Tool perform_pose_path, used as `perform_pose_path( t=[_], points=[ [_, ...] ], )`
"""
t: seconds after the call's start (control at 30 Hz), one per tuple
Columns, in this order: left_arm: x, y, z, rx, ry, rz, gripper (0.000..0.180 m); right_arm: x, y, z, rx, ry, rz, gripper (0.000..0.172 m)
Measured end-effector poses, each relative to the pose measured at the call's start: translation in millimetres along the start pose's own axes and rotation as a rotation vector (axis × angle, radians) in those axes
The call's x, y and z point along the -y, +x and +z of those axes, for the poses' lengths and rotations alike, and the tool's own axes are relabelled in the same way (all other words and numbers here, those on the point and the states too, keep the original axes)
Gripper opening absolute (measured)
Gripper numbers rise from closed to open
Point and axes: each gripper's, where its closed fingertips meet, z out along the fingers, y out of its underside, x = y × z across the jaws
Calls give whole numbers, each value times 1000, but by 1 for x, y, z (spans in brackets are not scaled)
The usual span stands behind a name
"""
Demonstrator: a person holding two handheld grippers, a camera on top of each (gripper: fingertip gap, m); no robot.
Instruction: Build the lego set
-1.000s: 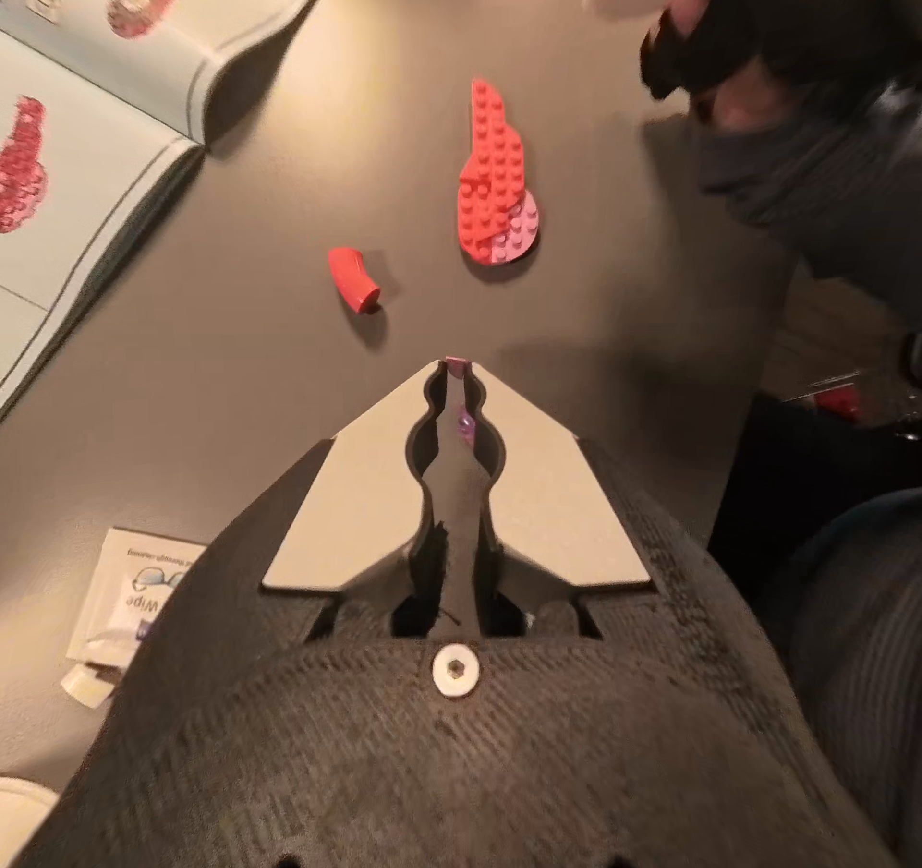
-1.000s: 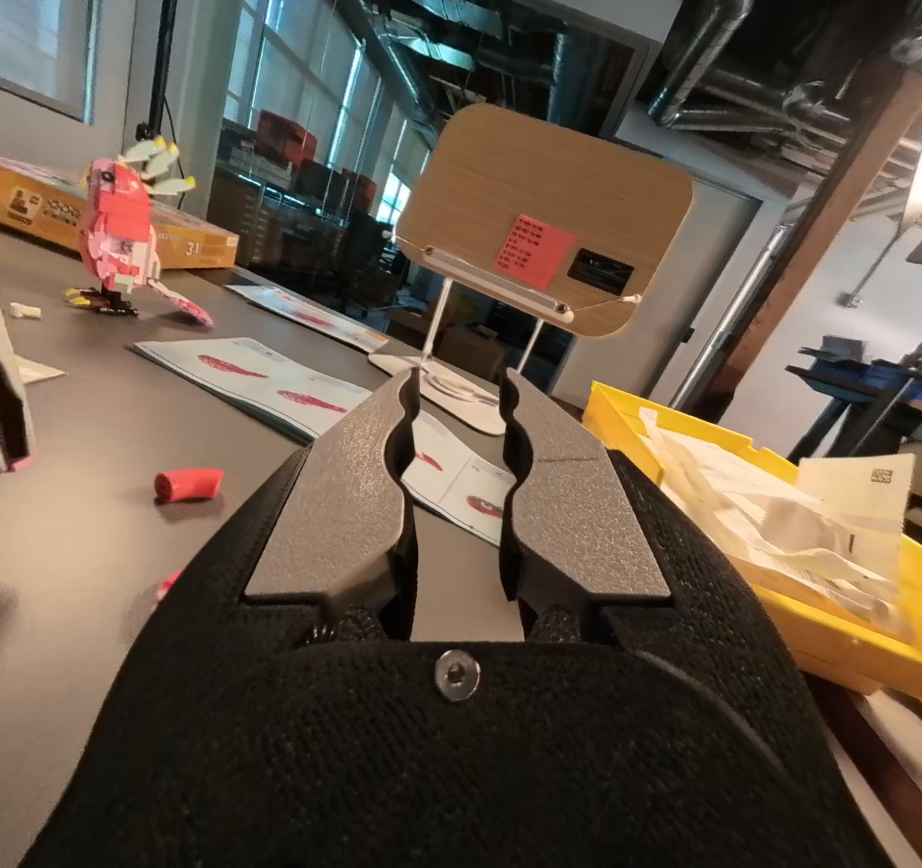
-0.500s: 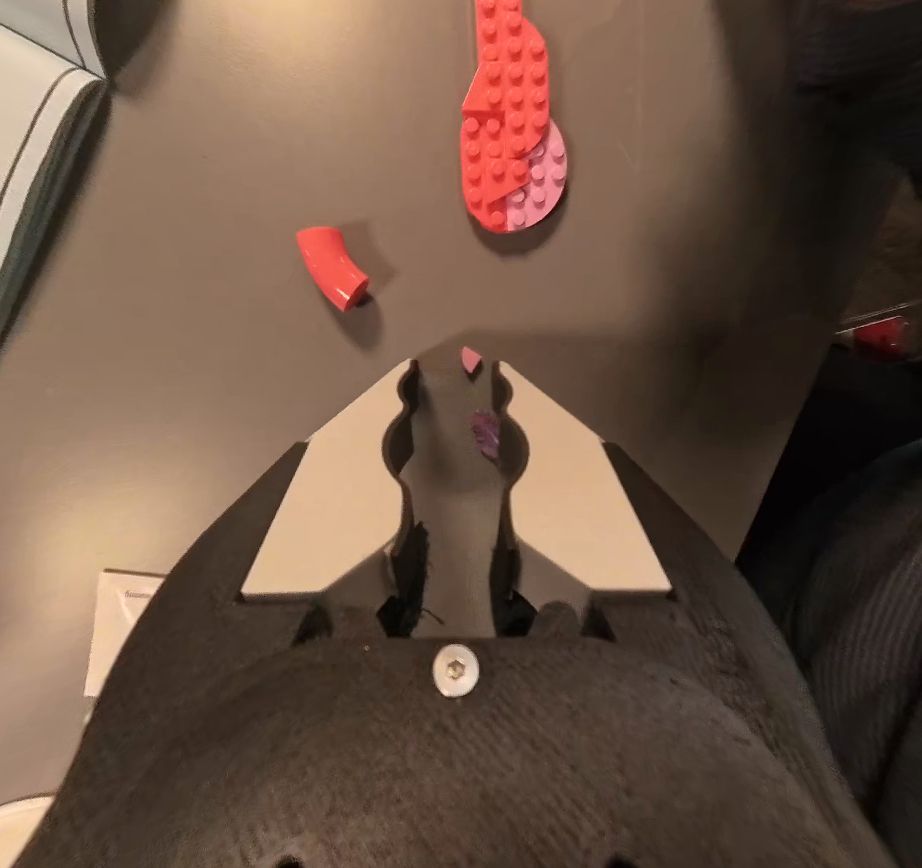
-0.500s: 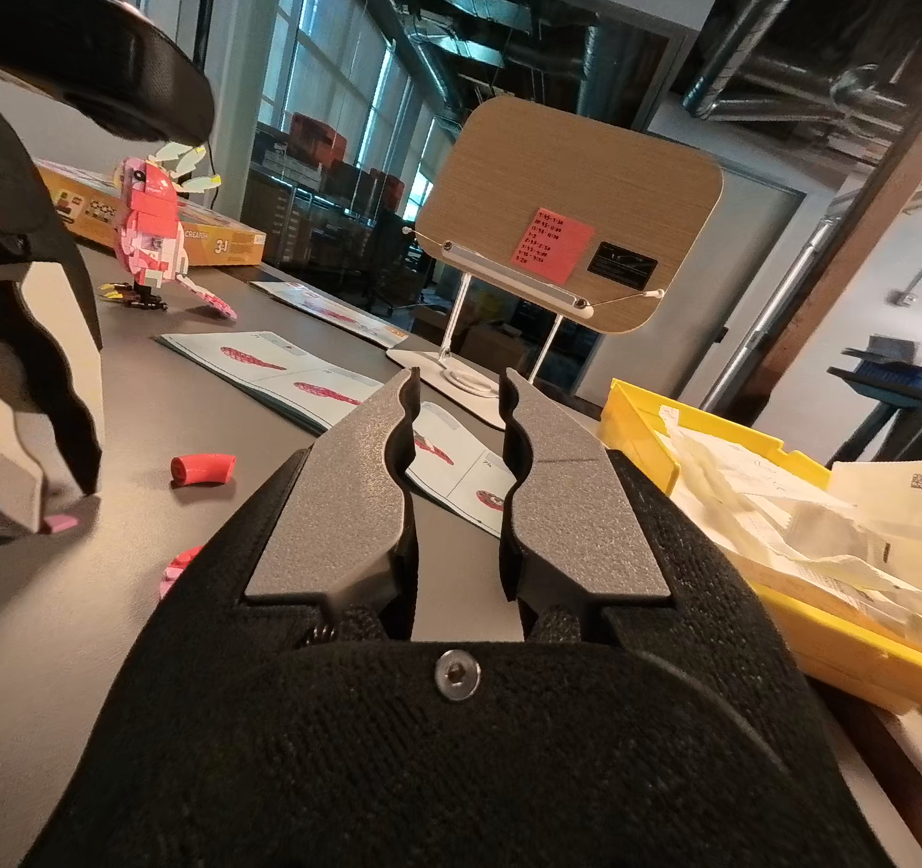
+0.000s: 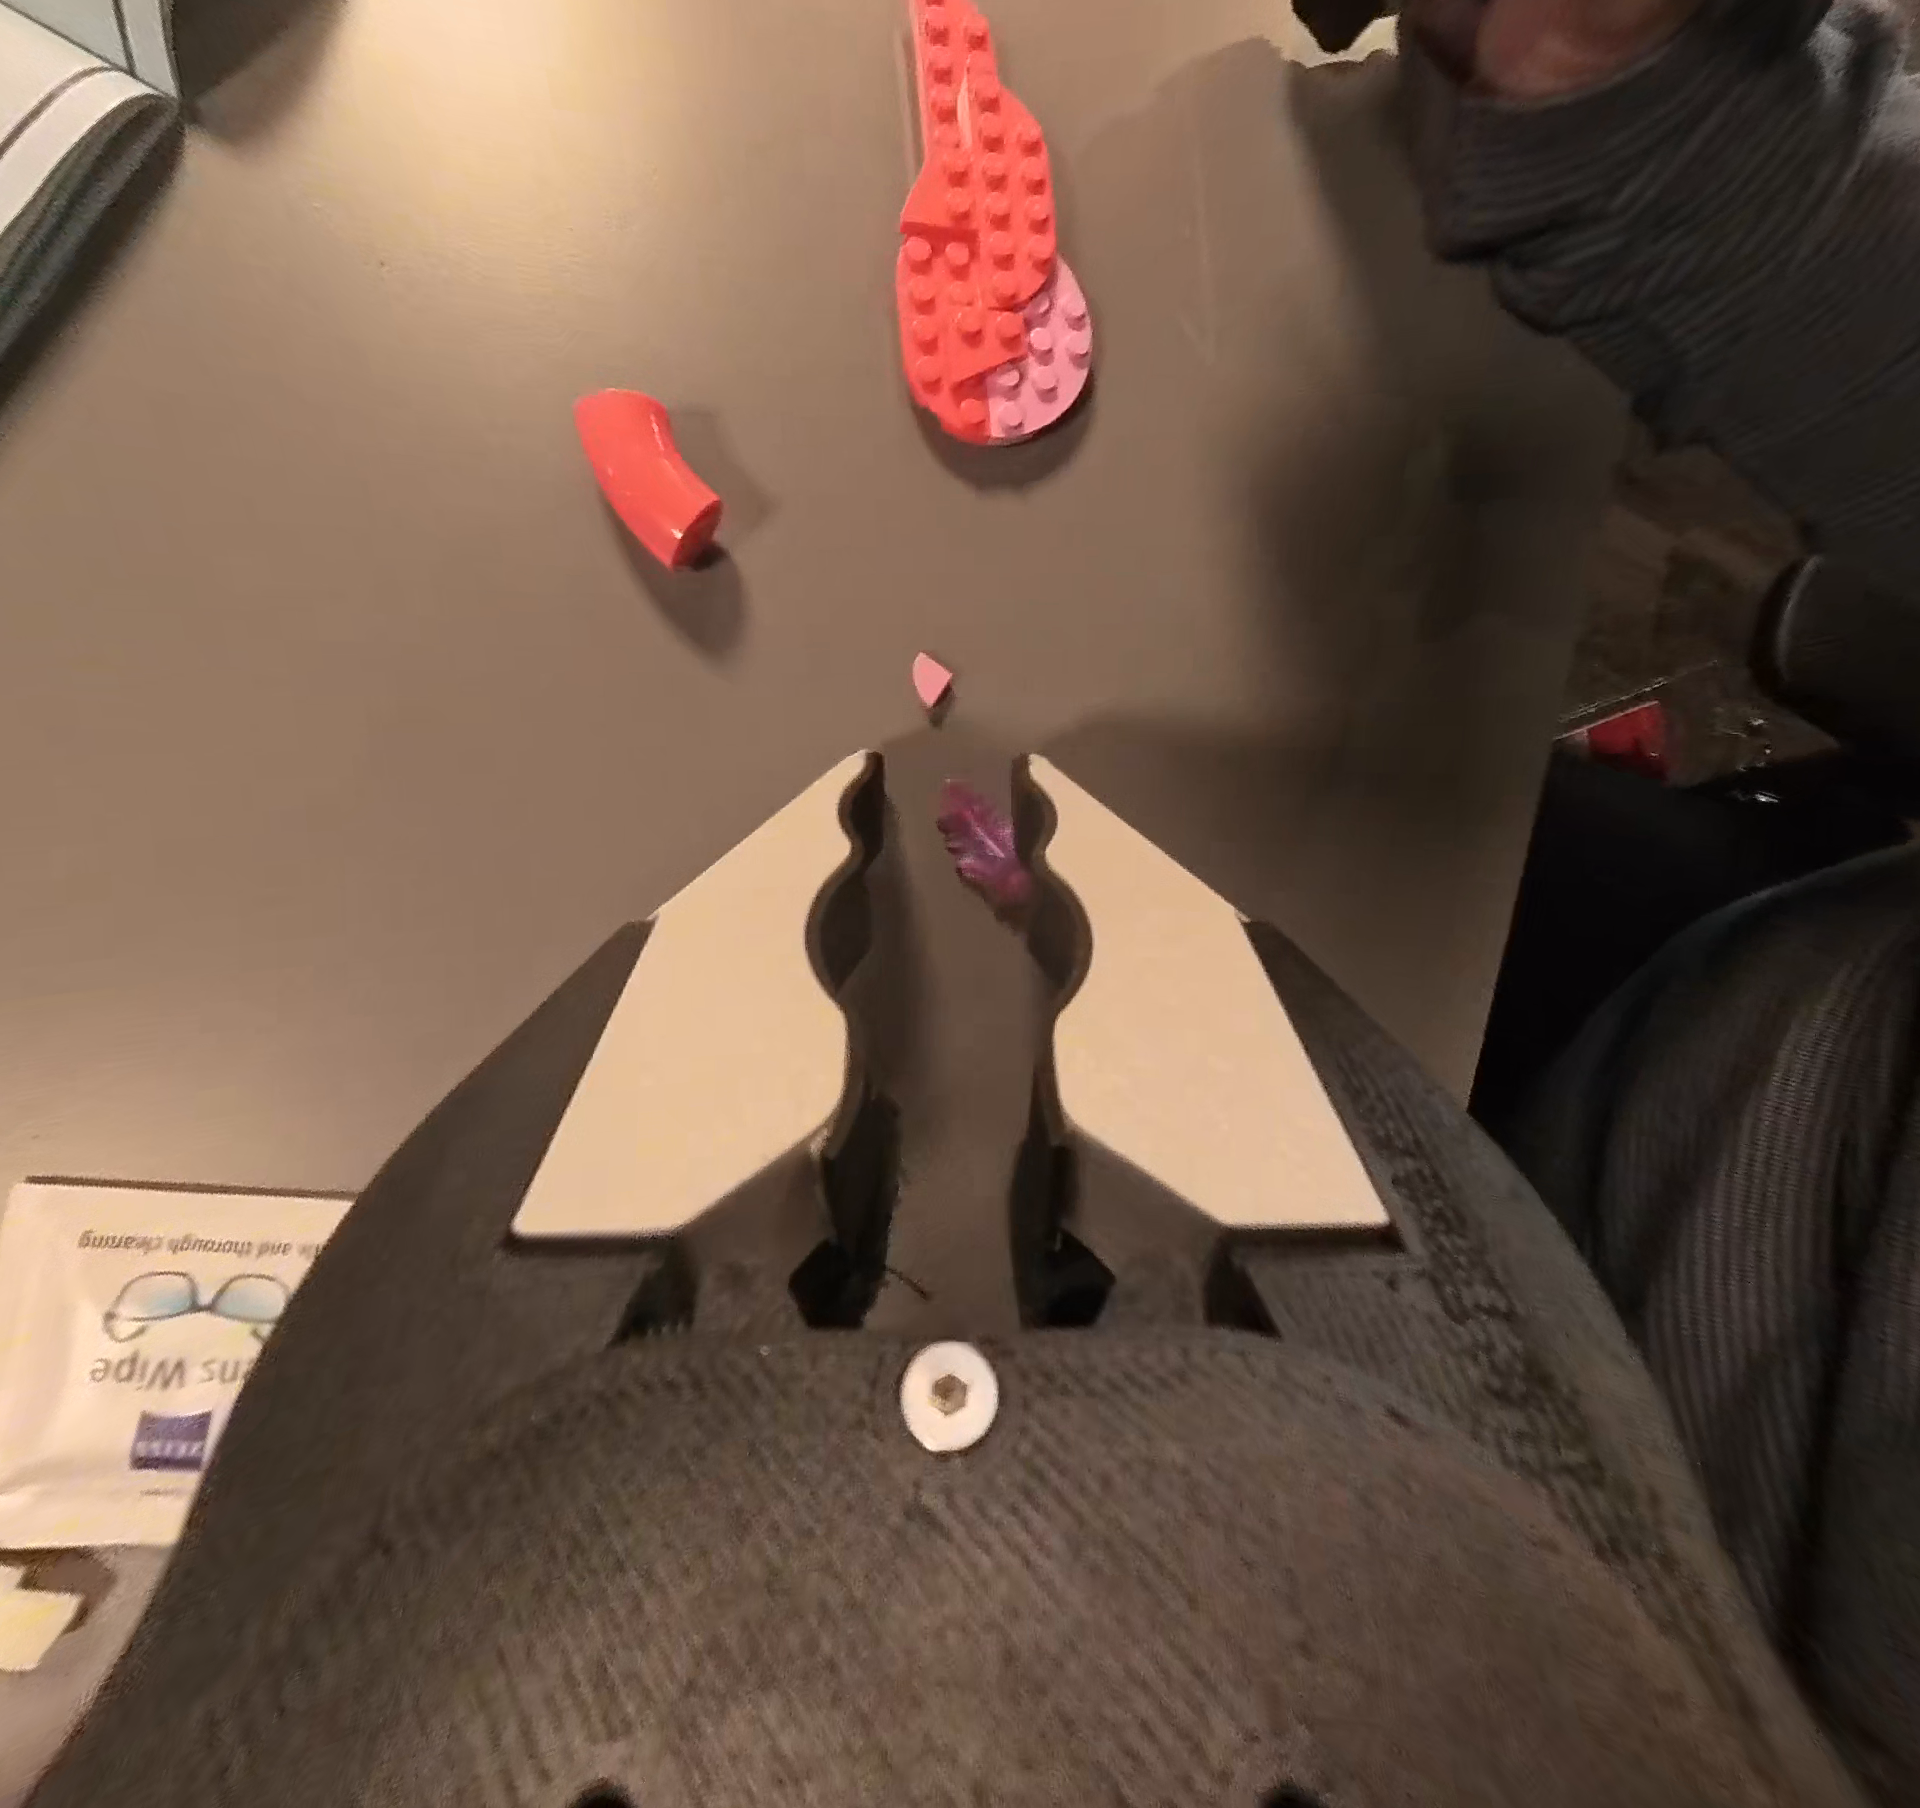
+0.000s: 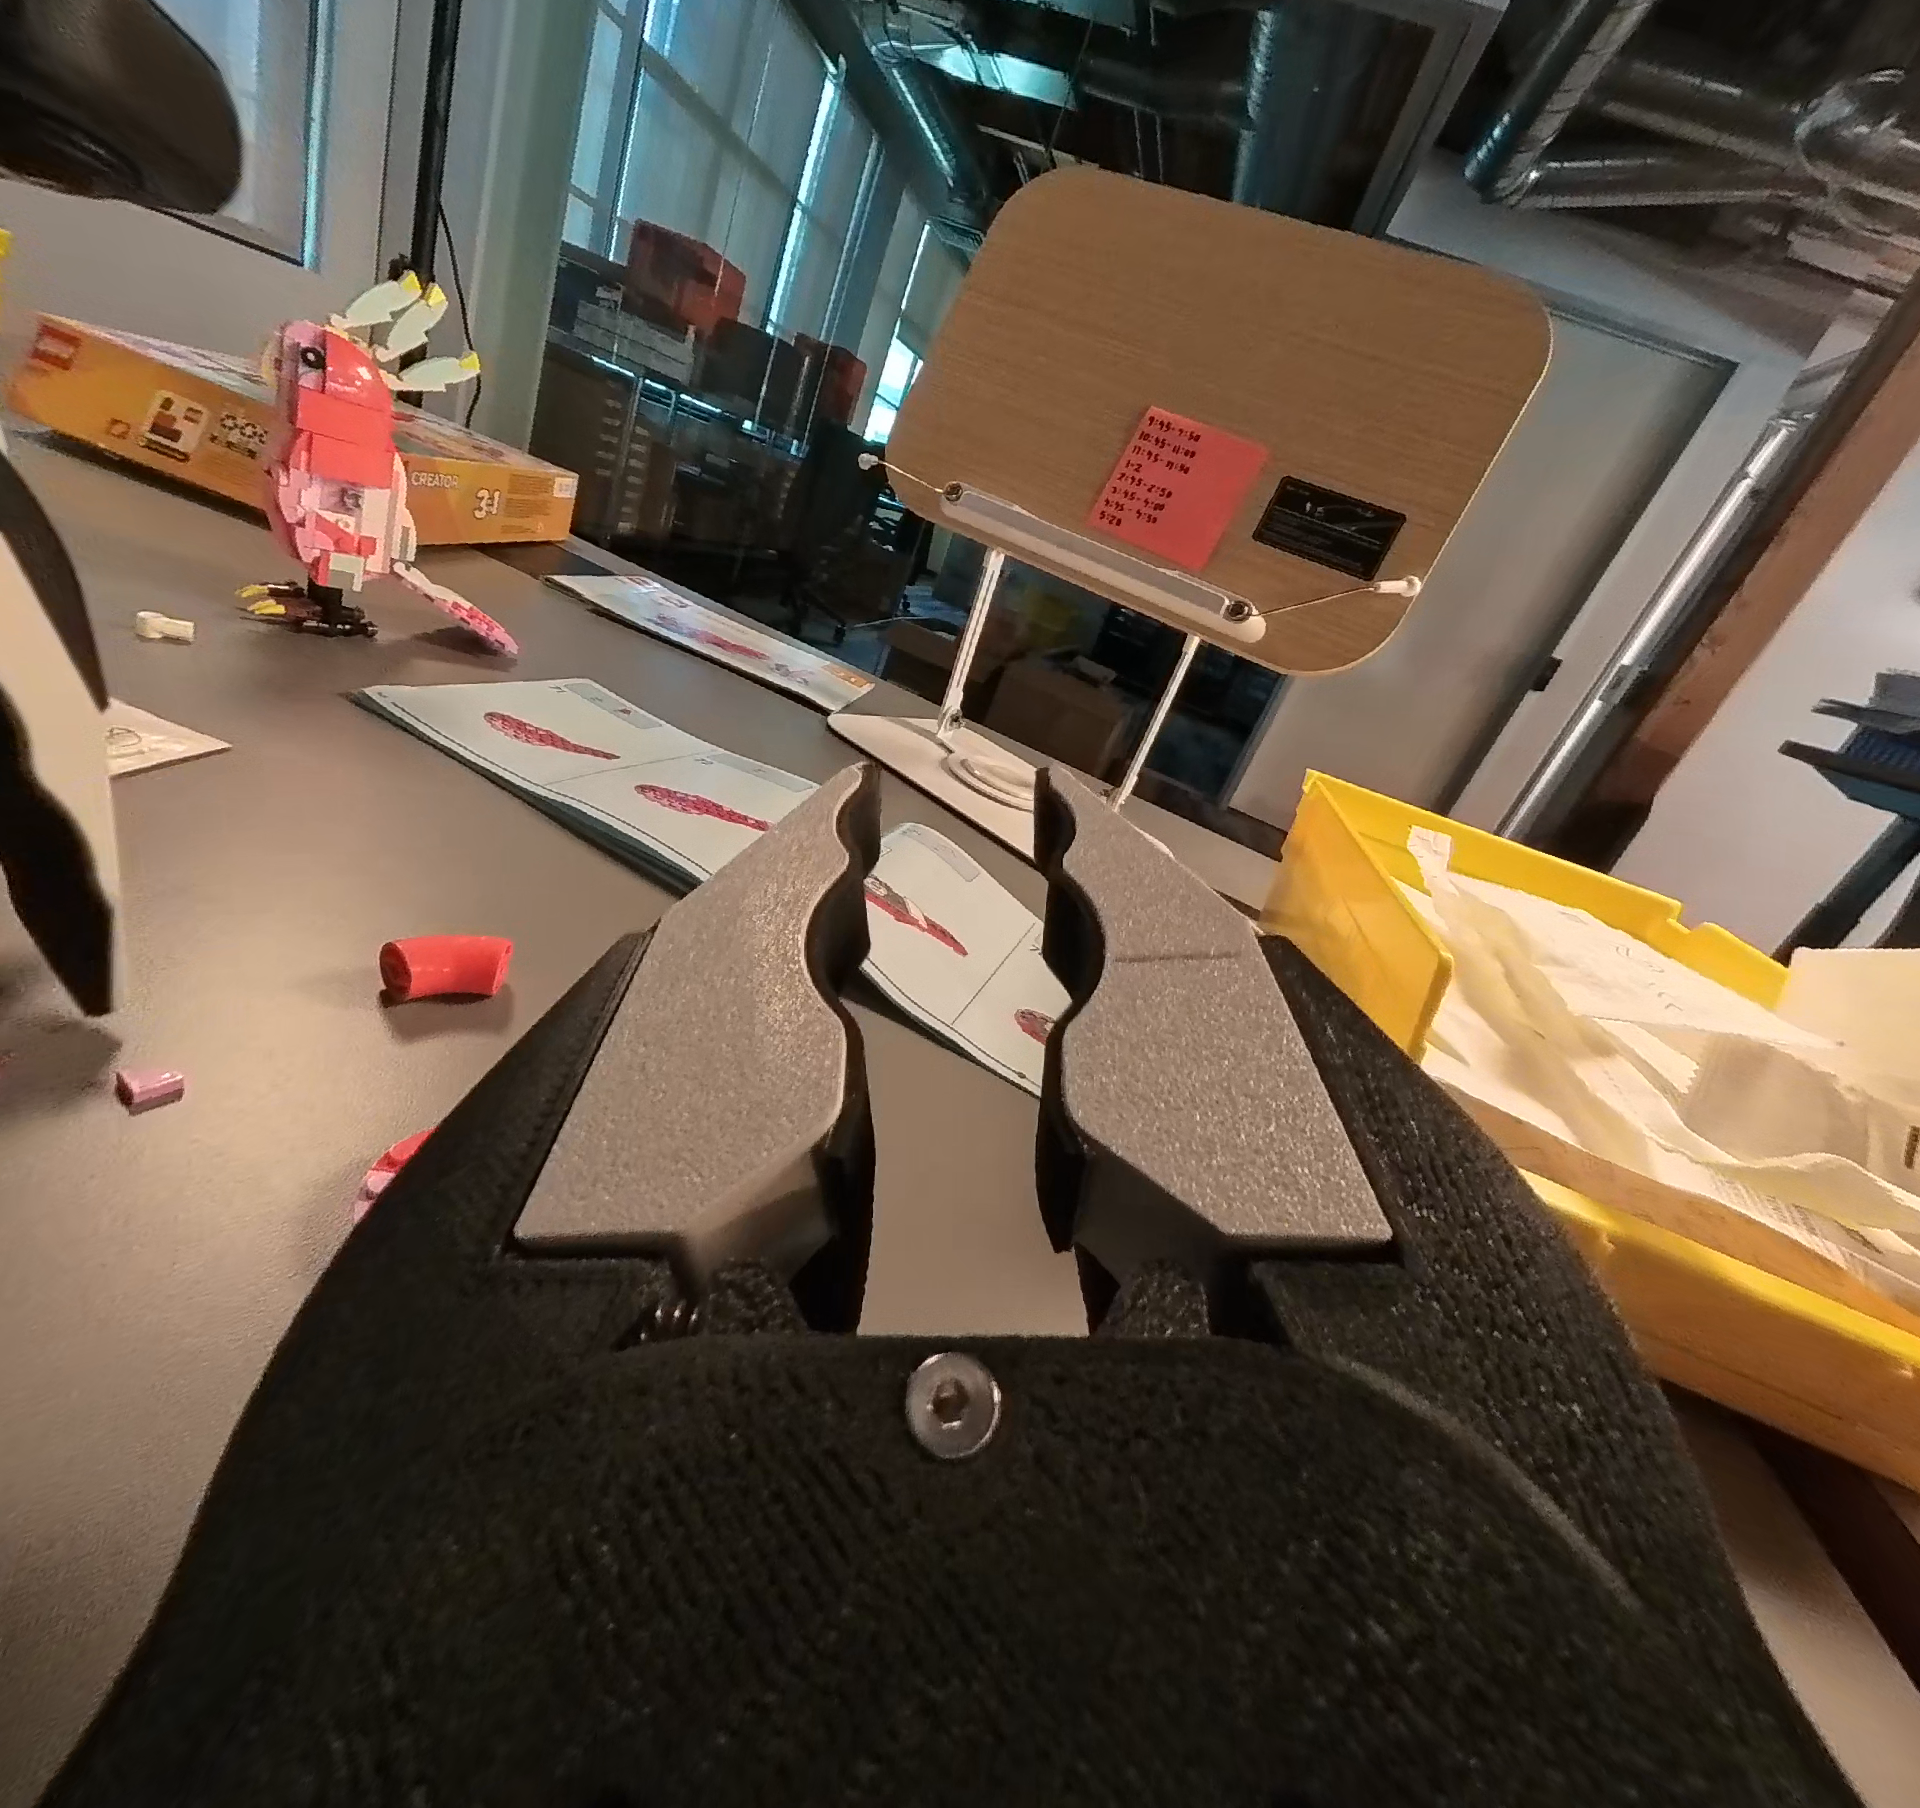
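Two grippers are over a grey table (image 5: 312,771). Left gripper (image 5: 951,756): fingers parted, gripping nothing, a small pink piece (image 5: 930,678) on the table just ahead, a curved red piece (image 5: 649,475) and red-pink plate assembly (image 5: 987,220) beyond. Right gripper (image 6: 956,782): parted and bare above an open booklet (image 6: 623,771), a yellow bin (image 6: 1351,885) to its right.

Warm, dim light falls from overhead on the counter (image 5: 312,719), where the small bricks cast soft shadows. Daylight glares through the windows (image 6: 707,200) in the right wrist view. Wide-angle bending warps both pictures' edges, and the left one is smeared with motion blur.
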Motion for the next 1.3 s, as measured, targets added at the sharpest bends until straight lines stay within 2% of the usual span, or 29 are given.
perform_pose_path(
  t=[0.27, 0.53, 0.73, 0.97, 1.3],
  points=[
    [9, -1, 5, 10, 78, 18, 22, -3, -1, 3, 3, -17, -7, 27],
    [7, -10, 9, 113, 71, 178, 21, -5, -1, 3, 0, -27, -11, 26],
    [8, -9, 10, 132, 80, 260, 25, -7, -1, 4, 3, -34, -15, 26],
    [11, -17, 10, 146, 74, 234, 34, -8, -1, 4, 3, -38, -17, 26],
    [16, -39, 5, 279, 72, 260, 27, -8, -1, 4, 4, -39, -14, 26]
  ],
)
